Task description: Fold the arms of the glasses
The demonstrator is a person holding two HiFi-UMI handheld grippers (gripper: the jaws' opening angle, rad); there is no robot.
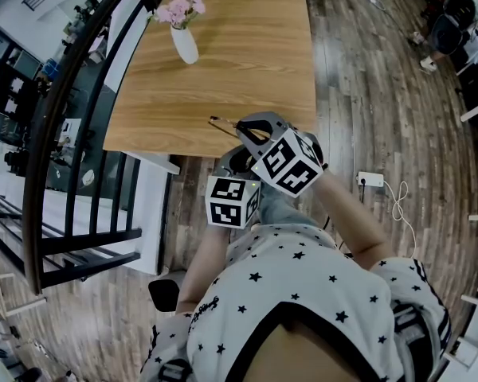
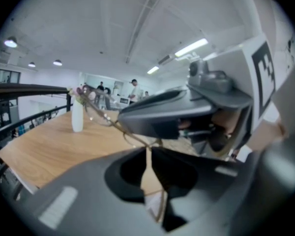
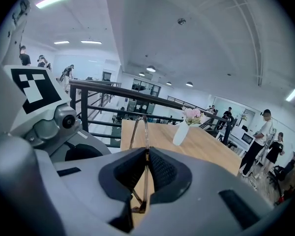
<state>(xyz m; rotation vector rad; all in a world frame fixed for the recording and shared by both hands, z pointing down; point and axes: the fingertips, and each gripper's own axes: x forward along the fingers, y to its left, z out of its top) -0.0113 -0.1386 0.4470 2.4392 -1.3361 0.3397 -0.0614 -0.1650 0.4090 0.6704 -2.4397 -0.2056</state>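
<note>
Glasses are held just above the near edge of the wooden table. The left gripper is pinched narrow on the frame wire, the right gripper pinched narrow on a thin arm. Risk: the two hands pulling or twisting against each other may bend the hinge, or the wire may slip from the pads and drop.

The wooden surface lies mostly bare ahead. Its one obstacle is a white vase of flowers near the far left corner. A black railing closes the left side. At the near edge the left tongs and right tongs crowd together, both clamped on the glasses. Open floor lies rightward.
</note>
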